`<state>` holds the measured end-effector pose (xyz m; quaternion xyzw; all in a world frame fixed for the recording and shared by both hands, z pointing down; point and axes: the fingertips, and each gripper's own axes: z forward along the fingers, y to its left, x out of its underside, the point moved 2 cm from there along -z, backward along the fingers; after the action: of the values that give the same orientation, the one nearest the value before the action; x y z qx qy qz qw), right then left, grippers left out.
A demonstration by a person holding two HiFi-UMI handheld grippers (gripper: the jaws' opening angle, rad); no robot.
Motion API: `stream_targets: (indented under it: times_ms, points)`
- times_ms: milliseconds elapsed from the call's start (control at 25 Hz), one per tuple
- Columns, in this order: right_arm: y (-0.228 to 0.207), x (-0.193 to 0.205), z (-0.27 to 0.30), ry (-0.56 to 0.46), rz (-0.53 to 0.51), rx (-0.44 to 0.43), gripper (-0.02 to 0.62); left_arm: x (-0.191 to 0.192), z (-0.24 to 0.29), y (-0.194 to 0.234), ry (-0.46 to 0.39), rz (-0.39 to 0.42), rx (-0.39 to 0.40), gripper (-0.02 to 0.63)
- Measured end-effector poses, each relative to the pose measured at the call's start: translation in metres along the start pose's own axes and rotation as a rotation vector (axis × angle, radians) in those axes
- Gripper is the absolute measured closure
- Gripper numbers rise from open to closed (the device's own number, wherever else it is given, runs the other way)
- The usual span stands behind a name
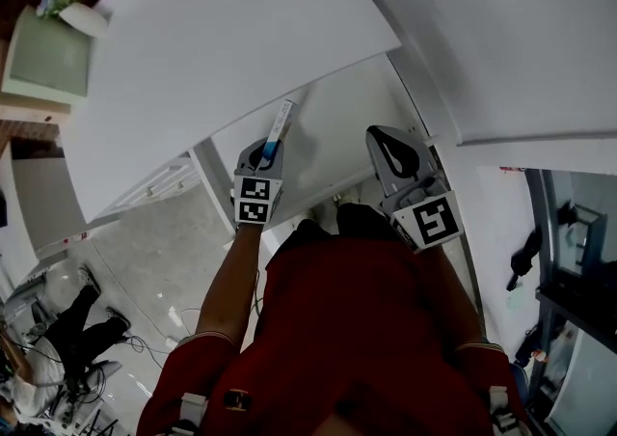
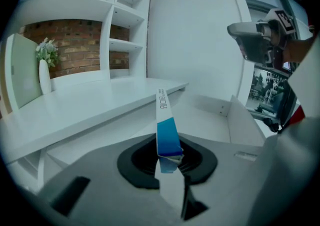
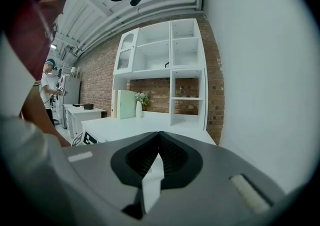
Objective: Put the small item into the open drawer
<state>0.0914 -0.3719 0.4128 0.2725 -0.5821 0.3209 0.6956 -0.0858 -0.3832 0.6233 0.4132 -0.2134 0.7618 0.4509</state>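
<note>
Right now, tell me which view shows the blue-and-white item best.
Left gripper view: the blue-and-white item stands large and centred, clamped in the left gripper, print visible. The head view shows it small from above; the right gripper view misses it.

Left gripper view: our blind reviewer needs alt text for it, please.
The left gripper is shut on a slim blue-and-white pack that sticks out past its jaws, with the open white drawer beyond. The right gripper hangs at upper right.

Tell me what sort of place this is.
Probably a home office or study, possibly a staged showroom or lab set: a white desk with an open drawer, white shelves against a brick wall, and a vase of flowers.
</note>
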Motion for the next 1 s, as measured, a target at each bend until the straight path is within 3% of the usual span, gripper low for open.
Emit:
stream_targets:
  times_ms: [360,800,1000]
  points:
    - [-0.025,0.004,0.007,0.026,-0.027,-0.009,0.583,0.018,0.038,0.016,0.087,-0.036,-0.030,0.543]
    - [-0.043,0.014,0.010,0.053,-0.008,-0.003,0.583,0.020,0.062,0.026,0.115,-0.039,-0.079,0.534]
    - [-0.044,0.014,0.013,0.047,-0.003,-0.014,0.583,0.022,0.062,0.025,0.132,-0.041,-0.083,0.439]
